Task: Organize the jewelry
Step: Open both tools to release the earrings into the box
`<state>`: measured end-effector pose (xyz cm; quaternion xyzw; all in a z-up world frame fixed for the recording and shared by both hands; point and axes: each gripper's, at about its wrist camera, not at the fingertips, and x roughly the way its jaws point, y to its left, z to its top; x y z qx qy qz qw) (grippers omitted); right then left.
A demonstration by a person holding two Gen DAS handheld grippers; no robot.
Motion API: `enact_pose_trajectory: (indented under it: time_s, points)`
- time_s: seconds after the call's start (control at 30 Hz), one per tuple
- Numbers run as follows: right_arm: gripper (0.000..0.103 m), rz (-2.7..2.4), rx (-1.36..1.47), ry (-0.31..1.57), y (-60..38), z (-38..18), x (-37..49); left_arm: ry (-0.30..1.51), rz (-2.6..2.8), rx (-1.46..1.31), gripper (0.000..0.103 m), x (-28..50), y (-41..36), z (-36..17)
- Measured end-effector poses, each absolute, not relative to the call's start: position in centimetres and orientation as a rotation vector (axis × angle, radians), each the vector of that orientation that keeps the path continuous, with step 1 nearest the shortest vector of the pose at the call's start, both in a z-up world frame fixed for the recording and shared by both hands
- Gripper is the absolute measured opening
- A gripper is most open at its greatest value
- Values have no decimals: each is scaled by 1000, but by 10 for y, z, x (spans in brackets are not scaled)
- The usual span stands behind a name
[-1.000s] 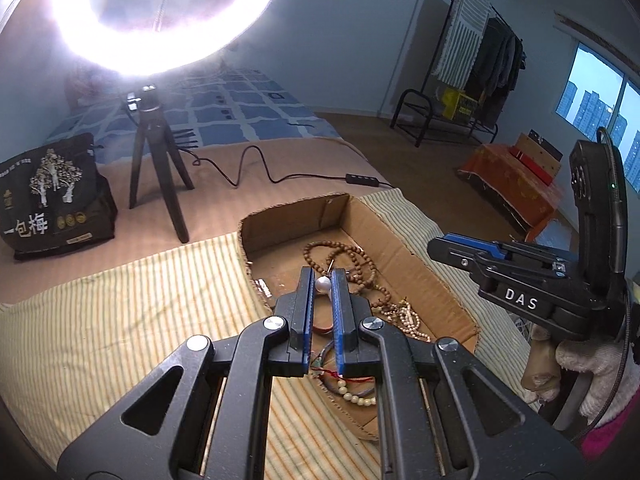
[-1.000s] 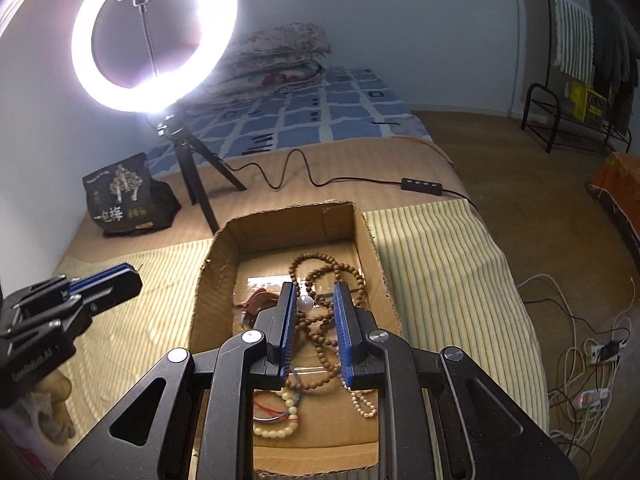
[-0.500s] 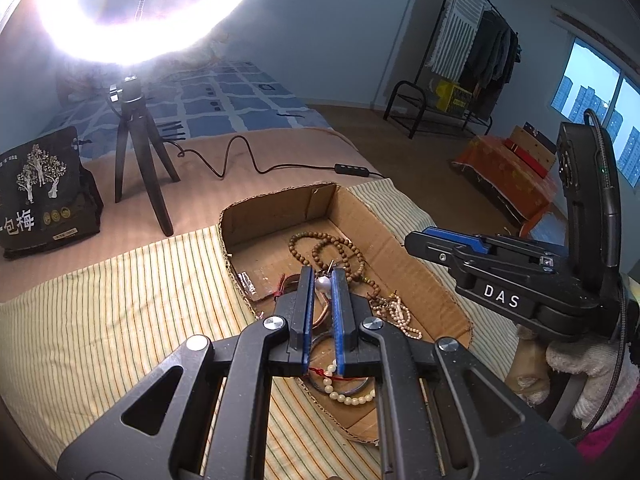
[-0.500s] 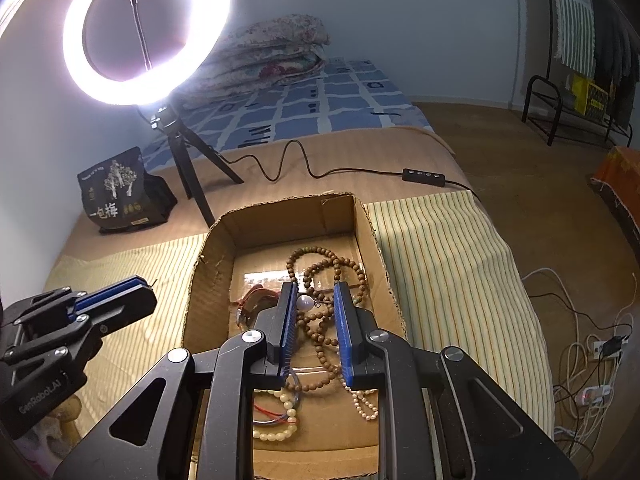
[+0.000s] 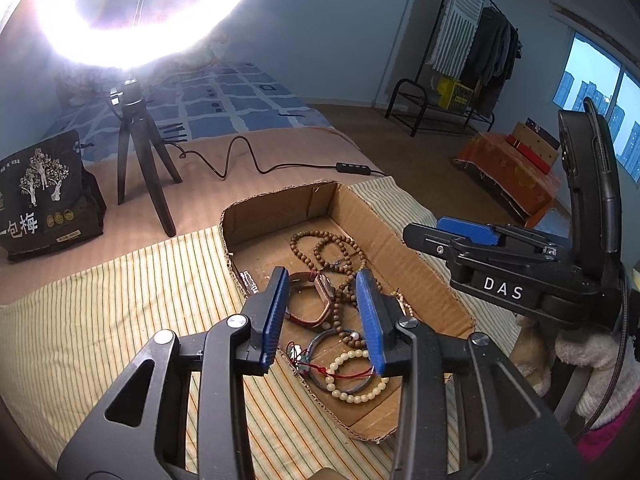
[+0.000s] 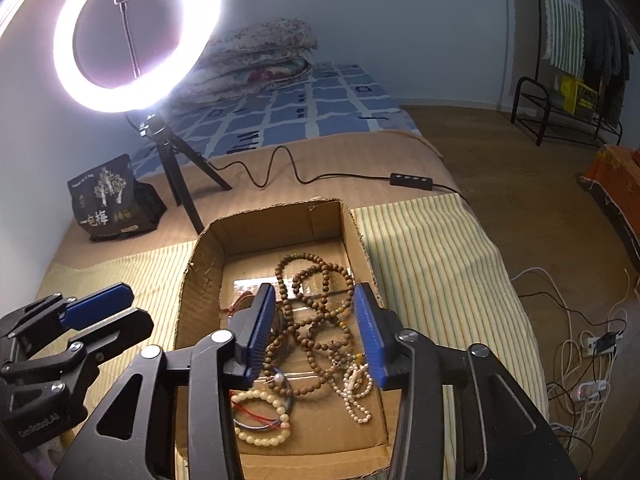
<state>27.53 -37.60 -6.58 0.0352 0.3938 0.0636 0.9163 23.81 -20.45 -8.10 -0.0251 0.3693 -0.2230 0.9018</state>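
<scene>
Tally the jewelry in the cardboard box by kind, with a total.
Brown wooden bead strands: 1 tangled bunch, separate strands cannot be told
Cream bead bracelet: 1
Dark bangle: 1
Watch: 1
Small white pearl strand: 1
Total: 5

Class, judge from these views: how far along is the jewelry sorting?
Done: the jewelry lies in the box, though tangled: brown beads, cream bracelet, pearl strand, watch. In hand: nothing; the left claw and right claw hang open above it. Left: separating and arranging the pieces.
</scene>
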Motion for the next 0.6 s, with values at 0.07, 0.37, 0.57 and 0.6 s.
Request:
enact_pose_trajectory:
  time_s: [0.07,0.37,0.57,0.6]
  points:
    - [47,126,73,808,-377,-65,275,763,-459,-46,35,238,-205,-81]
    - [54,110,55,805,-373,-63,275,750,-453,-37,35,234,-202,-77]
    - [55,102,46,797,-372,-60,271,734,-448,-31,35,229,-199,-72]
    - [55,102,45,794,-372,-59,270,729,-448,-30,35,227,-198,-70]
